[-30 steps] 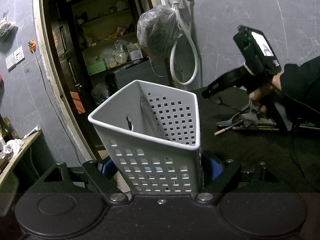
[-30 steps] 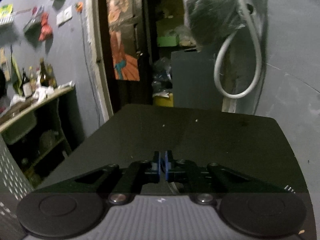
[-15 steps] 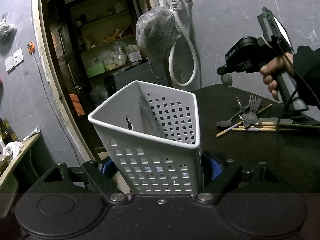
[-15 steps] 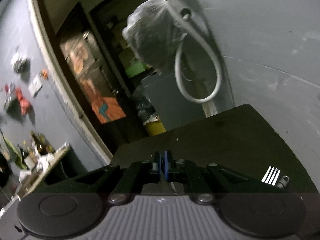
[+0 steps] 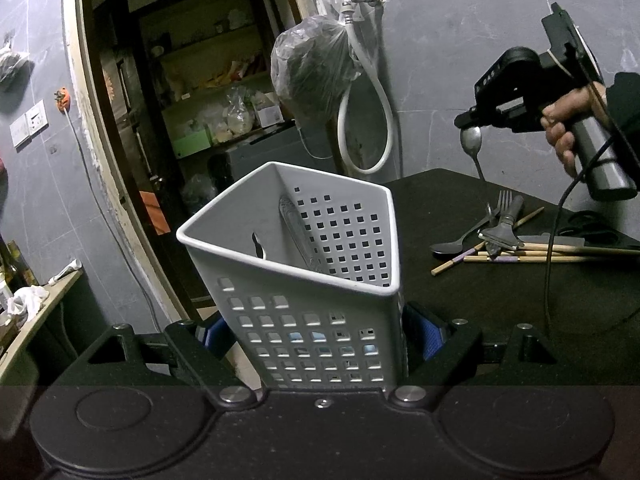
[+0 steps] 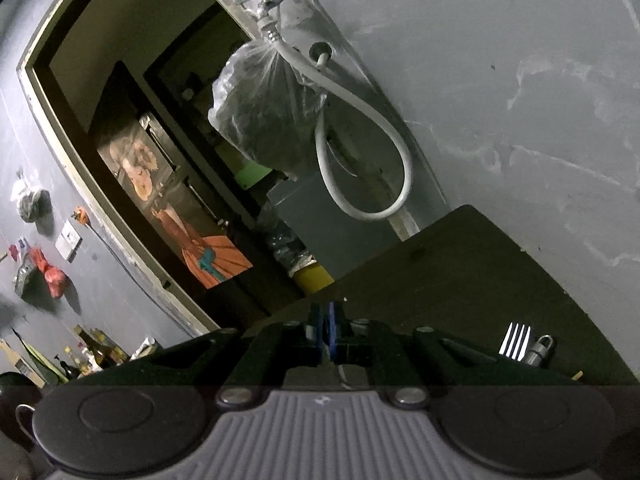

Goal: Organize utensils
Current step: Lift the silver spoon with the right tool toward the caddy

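A white perforated basket (image 5: 304, 320) stands tilted at the near edge of the black table, with my left gripper (image 5: 320, 332) shut on its lower walls. One metal utensil (image 5: 294, 228) leans inside it. At the upper right a hand holds my right gripper (image 5: 464, 122), which is shut on a spoon (image 5: 472, 144). The spoon's bowl is at the jaws and its handle hangs down above the table. In the right wrist view the right gripper (image 6: 328, 324) shows blue pads pressed together, the view rolled sideways. Loose utensils lie beyond: a fork (image 5: 502, 202), another spoon (image 5: 452, 246), chopsticks (image 5: 560, 248).
Black scissors (image 5: 592, 232) lie at the table's right end, and a cable (image 5: 550, 264) hangs from the right gripper. A tap with a white hose (image 5: 384, 120) and a hanging plastic bag (image 5: 316, 68) are on the grey wall behind. A doorway (image 5: 120, 120) opens to the left.
The right gripper has lifted from the utensil pile and rolled, carrying a spoon up and to the right. The left gripper and basket have stayed still.
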The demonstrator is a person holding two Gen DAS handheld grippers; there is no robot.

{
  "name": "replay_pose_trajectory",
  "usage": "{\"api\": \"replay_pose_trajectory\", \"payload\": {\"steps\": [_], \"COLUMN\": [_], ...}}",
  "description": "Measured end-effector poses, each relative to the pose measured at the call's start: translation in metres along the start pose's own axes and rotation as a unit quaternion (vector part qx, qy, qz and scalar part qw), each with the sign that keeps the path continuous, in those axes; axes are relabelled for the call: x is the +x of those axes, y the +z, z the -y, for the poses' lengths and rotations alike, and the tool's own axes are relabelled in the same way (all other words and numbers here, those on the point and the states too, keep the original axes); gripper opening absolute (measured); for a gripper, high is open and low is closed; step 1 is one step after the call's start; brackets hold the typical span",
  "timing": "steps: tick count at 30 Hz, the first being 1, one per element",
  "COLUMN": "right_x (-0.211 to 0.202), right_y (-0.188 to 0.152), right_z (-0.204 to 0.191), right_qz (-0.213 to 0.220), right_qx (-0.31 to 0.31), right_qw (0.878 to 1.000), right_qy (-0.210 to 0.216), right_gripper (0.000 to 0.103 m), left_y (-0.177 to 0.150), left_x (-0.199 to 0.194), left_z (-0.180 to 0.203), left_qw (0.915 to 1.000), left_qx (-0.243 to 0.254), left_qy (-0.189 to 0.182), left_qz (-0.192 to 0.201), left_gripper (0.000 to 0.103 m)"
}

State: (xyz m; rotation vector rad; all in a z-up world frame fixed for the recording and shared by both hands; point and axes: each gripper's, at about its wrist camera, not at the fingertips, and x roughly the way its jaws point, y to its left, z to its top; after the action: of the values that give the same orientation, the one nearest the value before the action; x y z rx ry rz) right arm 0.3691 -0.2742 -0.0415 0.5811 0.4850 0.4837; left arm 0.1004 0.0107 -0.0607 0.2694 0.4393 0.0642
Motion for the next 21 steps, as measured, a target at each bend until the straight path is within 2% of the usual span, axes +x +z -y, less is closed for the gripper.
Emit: {"api": "replay_pose_trajectory", "payload": {"steps": [6, 21], "right_x": [-0.007, -0.019], "right_y": [0.005, -0.012], "right_z": [0.001, 0.012], "right_qz": [0.004, 0.0], "right_qx": [0.01, 0.029], "right_qw": [1.0, 1.0], "right_qy": [0.007, 0.004], "right_gripper": [0.003, 0.003], "left_y": [0.0, 0.0], "left_x": [0.0, 0.0], "left_z": [0.0, 0.0], "left_qw": [1.0, 1.0], "left_qx": [0.002, 0.003], "left_qy": [0.001, 0.002], "left_qz": [0.002, 0.002], "left_gripper": [0.087, 0.087]}}
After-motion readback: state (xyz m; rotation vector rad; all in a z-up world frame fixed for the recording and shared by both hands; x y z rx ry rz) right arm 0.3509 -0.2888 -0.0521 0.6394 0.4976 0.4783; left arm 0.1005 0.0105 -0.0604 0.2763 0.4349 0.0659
